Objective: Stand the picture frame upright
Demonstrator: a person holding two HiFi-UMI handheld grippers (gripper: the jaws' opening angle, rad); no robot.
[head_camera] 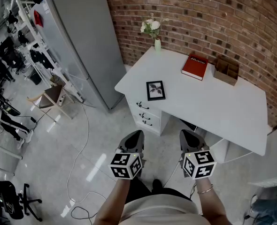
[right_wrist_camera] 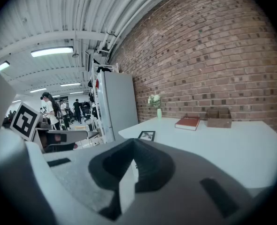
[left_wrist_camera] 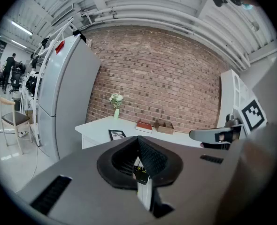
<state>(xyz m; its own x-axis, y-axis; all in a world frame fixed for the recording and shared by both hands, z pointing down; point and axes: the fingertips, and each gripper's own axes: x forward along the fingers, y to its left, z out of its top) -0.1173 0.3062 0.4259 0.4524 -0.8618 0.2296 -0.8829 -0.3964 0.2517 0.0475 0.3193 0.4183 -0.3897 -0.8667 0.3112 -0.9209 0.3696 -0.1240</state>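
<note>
- The picture frame (head_camera: 156,90) lies flat, face up, on the white bench (head_camera: 223,111). It is close to the front edge at the left end, above the drawers.
- Its long side runs roughly from the front edge toward the brick wall, so it points away from the person.
- The left gripper (head_camera: 134,136) and the right gripper (head_camera: 189,135) both hang low over the floor, in front of the bench and well apart from the frame.
- The fingers of both are pressed together, and neither pair holds anything.
- The frame lies ahead of both grippers and higher than them, between their two lines of reach. It looks slightly nearer to the left one, but the difference is small.
- In the left gripper view the frame (left_wrist_camera: 116,134) sits just left of the line of the fingers.
- In the right gripper view the frame (right_wrist_camera: 147,135) sits just right of that line.
- In my judgement, the coming move needs a reach forward and up, and the fingers must open before they meet an edge of the frame.
- The red book (head_camera: 195,66) and the vase (head_camera: 157,44) stand further back, away from this path.
</note>
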